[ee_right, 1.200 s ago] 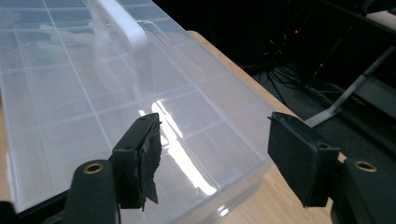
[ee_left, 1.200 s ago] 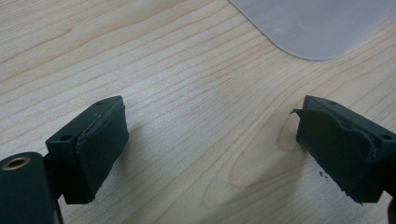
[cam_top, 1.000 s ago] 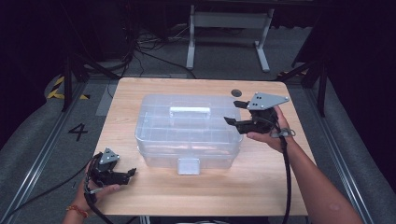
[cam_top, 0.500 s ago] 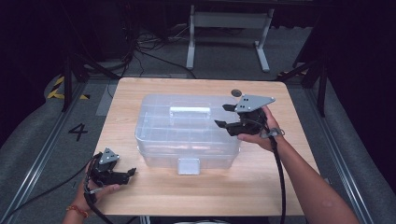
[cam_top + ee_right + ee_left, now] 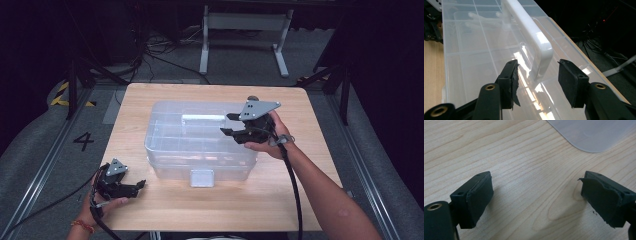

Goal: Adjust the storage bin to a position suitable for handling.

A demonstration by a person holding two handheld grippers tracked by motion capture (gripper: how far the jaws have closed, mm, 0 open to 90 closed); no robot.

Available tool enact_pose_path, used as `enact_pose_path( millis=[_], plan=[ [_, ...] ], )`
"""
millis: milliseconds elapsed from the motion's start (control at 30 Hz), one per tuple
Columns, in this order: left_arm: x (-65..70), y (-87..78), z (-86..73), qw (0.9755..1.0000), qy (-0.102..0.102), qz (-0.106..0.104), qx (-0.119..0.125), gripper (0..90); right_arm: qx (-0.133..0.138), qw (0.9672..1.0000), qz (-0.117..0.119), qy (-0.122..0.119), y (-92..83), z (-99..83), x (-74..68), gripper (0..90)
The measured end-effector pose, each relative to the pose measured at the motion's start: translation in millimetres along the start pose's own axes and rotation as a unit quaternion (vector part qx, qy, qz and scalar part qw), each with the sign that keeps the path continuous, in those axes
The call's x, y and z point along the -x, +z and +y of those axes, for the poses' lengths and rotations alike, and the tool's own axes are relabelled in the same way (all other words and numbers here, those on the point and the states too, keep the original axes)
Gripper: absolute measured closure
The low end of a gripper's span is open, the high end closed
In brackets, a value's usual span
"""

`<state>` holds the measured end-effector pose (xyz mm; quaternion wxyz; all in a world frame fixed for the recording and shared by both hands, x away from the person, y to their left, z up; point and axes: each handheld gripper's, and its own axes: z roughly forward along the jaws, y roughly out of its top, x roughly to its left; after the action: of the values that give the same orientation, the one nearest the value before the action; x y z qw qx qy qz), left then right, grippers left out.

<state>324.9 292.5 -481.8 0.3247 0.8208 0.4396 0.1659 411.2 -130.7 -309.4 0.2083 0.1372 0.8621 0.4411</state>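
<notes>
The wooden table (image 5: 165,210) is the biggest thing here. On the middle of it sits my clear plastic box (image 5: 200,142) with its lid shut. The box has a white latch (image 5: 202,177) on the side near me and a white handle (image 5: 202,118) on top of the lid. A small dark round thing (image 5: 253,98) lies on the table behind the box, just past my right tool.

My right gripper (image 5: 229,124) is over the right part of the lid, pointing at the handle. Its jaws have just been closing. In the right gripper view the end of the handle (image 5: 541,50) sits just past the two pads, in line with the gap. The pads do not touch it, so I hold nothing there.

My left gripper (image 5: 141,185) rests on the table near the front left corner of the box, apart from it. Its jaws are wide apart, with bare wood between them.
</notes>
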Motion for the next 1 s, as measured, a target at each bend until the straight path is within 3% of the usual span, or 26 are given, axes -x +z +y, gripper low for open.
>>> enact_pose_path(
  millis=[467, 533, 667, 767, 867, 1000],
  plan=[
    [1.5, -0.6, 0.0, 1.0, 0.007, -0.003, 0.005, 16.2, -0.011, 0.9998, -0.018, 0.001, 10.2, 9.5, -0.2, 70.7],
    [2.2, -0.4, 0.2, 1.0, 0.006, -0.004, 0.006, 17.0, -0.009, 0.9999, -0.012, 0.002, 10.2, 10.6, 1.6, 72.8],
    [1.9, 0.1, 2.0, 0.9999, 0.012, -0.002, 0.003, 17.2, -0.006, 0.9999, -0.009, 0.001, 11.6, 12.2, 2.8, 73.5],
    [4.7, 0.0, 4.2, 1.0, -0.001, 0.003, -0.003, 19.6, -0.006, 1.0, -0.007, -0.003, 11.9, 12.5, 4.0, 73.7],
    [5.8, -1.0, 6.2, 1.0, 0.005, 0.002, -0.002, 22.0, -0.005, 1.0, -0.007, -0.002, 12.1, 12.5, 4.4, 73.9],
    [7.8, -6.7, 10.4, 0.9999, 0.004, 0.005, 0.013, 22.6, -0.006, 1.0, -0.006, 0.0, 12.1, 13.0, 5.2, 73.9]
  ],
)
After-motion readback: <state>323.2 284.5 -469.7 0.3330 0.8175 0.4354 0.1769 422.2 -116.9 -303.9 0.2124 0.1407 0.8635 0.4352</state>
